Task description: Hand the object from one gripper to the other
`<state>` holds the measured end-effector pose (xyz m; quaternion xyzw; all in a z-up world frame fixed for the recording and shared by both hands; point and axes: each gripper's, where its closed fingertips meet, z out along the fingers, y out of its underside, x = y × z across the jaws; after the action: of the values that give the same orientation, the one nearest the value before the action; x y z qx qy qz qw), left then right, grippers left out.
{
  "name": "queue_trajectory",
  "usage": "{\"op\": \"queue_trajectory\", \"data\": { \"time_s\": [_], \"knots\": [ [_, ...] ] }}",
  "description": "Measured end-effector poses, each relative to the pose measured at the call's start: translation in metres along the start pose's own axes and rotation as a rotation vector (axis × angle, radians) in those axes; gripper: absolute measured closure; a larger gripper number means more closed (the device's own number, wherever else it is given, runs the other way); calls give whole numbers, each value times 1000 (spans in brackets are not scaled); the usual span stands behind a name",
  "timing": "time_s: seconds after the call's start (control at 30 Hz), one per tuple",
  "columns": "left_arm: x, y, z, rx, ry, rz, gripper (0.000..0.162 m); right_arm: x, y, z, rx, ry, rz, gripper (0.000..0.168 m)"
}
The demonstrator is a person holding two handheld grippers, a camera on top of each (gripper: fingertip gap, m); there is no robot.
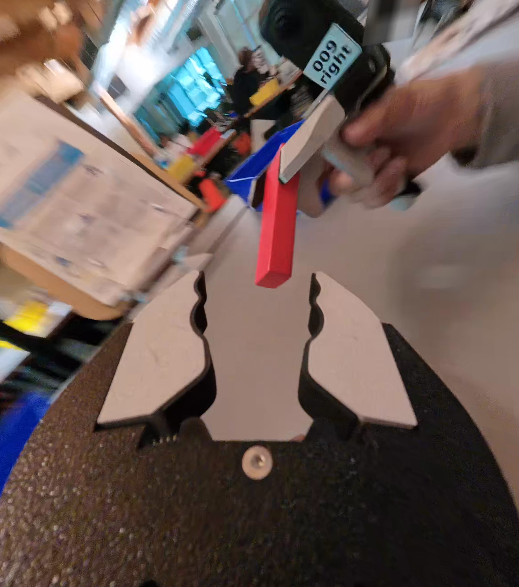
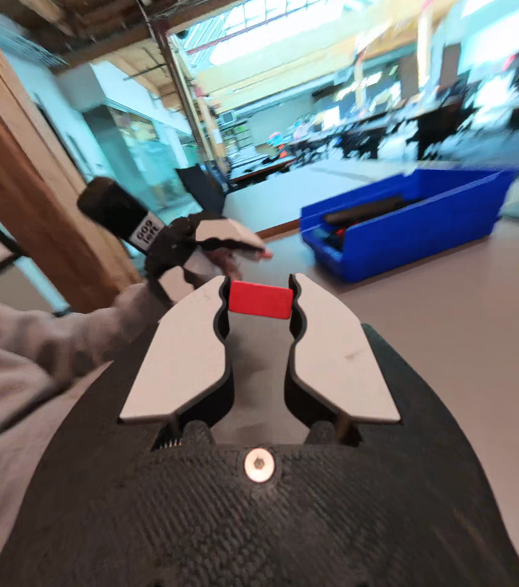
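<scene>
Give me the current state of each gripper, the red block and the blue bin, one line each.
right gripper: shut on the red block, gripping its upper end.
red block: held in the air, hanging down, lower end free just ahead of the left gripper's fingertips.
left gripper: open, empty, not touching the block.
blue bin: resting on the table, open-topped, dark items inside.
</scene>
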<state>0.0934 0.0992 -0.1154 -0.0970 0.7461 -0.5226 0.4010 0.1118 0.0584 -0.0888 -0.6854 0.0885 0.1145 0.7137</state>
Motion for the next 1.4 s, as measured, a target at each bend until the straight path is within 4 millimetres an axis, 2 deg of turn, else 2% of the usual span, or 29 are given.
{"op": "queue_trajectory", "data": {
  "time_s": [0.07,0.13,0.2,0.27,0.33,0.43,0.53,0.6,0.63,0.7,0.77,0.87,0.97,1.07,1.13,1.23,1.33,1.37,1.4],
  "knots": [
    [13,-5,1,22,157,-321,101,-5,-15,-4,69,47,-178,133],
    [16,-6,5,24,240,-621,101,-10,-21,-5,98,84,-316,133],
    [18,-4,11,43,314,-879,100,-12,-12,0,33,92,-373,133],
    [22,-2,17,91,397,-997,100,-17,-4,5,-7,66,-377,133],
    [20,5,22,117,364,-917,99,-16,0,9,-37,77,-388,133],
    [21,12,22,99,255,-624,87,-14,14,11,-155,110,-491,133],
    [40,11,17,53,295,-340,84,-35,26,17,-220,2,-536,133],
    [54,10,15,38,345,-230,85,-48,36,19,-266,-78,-527,133],
    [58,9,15,43,359,-201,87,-53,41,20,-285,-112,-532,133],
    [68,9,13,42,409,-165,111,-64,46,21,-287,-181,-516,133],
    [73,9,13,45,448,-167,127,-64,44,22,-269,-183,-500,133],
    [66,11,16,43,428,-219,128,-53,39,21,-251,-128,-474,133],
    [41,18,26,23,248,-264,128,-18,27,21,-210,108,-500,126],
    [10,20,31,40,-9,-320,128,1,15,19,-143,283,-505,114],
    [-4,18,29,63,-149,-309,128,11,7,15,-114,391,-447,106],
    [-13,13,24,45,-312,-185,128,4,2,18,-63,376,-336,115],
    [-4,3,26,45,-337,-69,128,-4,7,25,-73,348,-320,120],
    [0,2,28,43,-330,-50,128,-6,10,26,-94,343,-348,127],
    [2,2,30,31,-324,-49,128,-8,10,27,-103,339,-386,142]
  ]
}}
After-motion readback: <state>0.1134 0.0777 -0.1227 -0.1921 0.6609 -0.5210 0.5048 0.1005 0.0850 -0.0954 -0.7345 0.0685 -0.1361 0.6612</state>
